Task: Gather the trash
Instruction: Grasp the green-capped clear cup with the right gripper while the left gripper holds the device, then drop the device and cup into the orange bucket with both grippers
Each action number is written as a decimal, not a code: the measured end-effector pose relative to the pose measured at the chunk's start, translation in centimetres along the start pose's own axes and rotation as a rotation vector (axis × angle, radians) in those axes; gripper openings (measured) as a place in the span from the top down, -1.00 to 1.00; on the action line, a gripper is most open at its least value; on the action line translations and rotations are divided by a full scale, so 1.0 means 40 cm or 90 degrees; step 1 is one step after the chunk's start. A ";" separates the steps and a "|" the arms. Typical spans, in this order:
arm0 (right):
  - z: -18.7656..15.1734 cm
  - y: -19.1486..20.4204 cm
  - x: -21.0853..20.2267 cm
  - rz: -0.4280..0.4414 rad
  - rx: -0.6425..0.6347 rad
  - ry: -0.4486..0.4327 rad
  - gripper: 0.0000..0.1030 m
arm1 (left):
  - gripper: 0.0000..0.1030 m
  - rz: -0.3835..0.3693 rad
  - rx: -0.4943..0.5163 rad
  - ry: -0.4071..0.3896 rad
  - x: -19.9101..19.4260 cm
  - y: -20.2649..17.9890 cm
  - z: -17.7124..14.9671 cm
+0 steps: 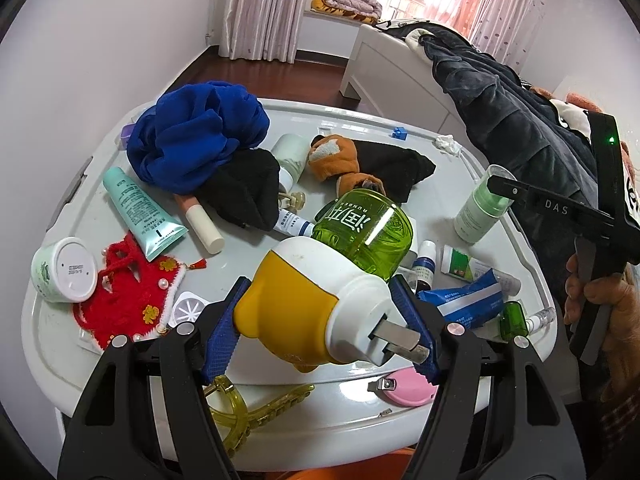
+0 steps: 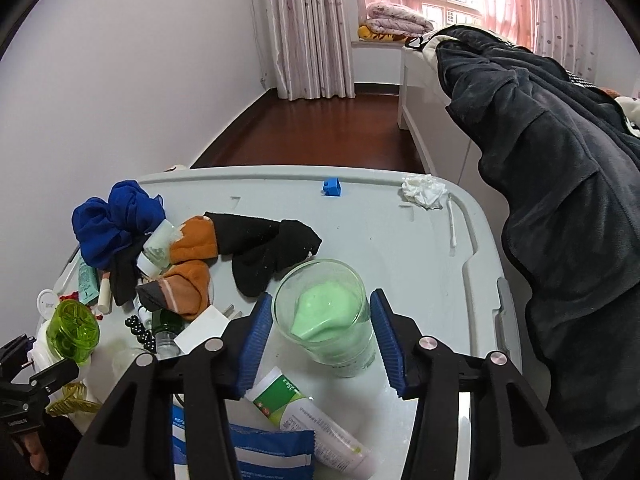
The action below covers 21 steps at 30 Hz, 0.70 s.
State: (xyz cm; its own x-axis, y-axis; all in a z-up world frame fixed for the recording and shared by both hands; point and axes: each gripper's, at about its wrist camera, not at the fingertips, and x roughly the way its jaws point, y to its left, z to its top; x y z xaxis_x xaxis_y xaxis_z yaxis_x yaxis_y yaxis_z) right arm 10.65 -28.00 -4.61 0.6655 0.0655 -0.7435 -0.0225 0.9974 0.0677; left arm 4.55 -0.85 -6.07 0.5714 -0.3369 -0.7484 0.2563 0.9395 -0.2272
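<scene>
My left gripper (image 1: 320,284) is shut on a plug-in mosquito repeller (image 1: 304,304), yellow and white, with a green liquid bottle (image 1: 364,232) at its far end and the metal prongs toward the camera. It hangs tilted above the white table (image 1: 360,128). My right gripper (image 2: 320,298) is shut on a lotion bottle (image 2: 326,320) with pale green contents under a clear cap; both blue pads (image 2: 256,336) touch its sides. The left wrist view shows this bottle (image 1: 478,210) at the table's right edge. A crumpled white tissue (image 2: 424,192) lies at the far right corner.
The table holds a blue cloth (image 1: 196,136), black and orange socks (image 2: 256,248), a teal tube (image 1: 140,212), a white jar (image 1: 64,270), a red knitted piece (image 1: 132,296), a blue packet (image 2: 272,452), a green-white tube (image 2: 304,412) and a blue brick (image 2: 332,188). Dark clothing (image 2: 560,184) hangs at the right.
</scene>
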 end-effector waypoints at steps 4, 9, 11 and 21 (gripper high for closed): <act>0.001 0.008 -0.024 0.003 -0.002 -0.009 0.04 | -0.33 -0.004 0.005 0.001 -0.003 -0.006 0.002; -0.011 0.044 -0.117 0.020 -0.015 -0.031 0.04 | -0.33 -0.015 0.025 -0.006 -0.052 -0.032 -0.002; -0.031 0.067 -0.169 0.036 -0.020 -0.037 0.04 | -0.33 -0.028 0.032 -0.010 -0.089 -0.042 -0.010; -0.355 0.259 -0.359 0.183 -0.042 0.063 0.04 | -0.33 -0.078 0.105 0.199 -0.214 -0.073 -0.328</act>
State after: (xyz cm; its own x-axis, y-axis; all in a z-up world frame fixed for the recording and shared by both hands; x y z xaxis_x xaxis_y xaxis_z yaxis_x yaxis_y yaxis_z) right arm -9.73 -18.20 -2.67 0.5491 0.3442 -0.7616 -0.2492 0.9372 0.2439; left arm -11.31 0.10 -7.19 0.2688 -0.3875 -0.8818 0.4450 0.8619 -0.2431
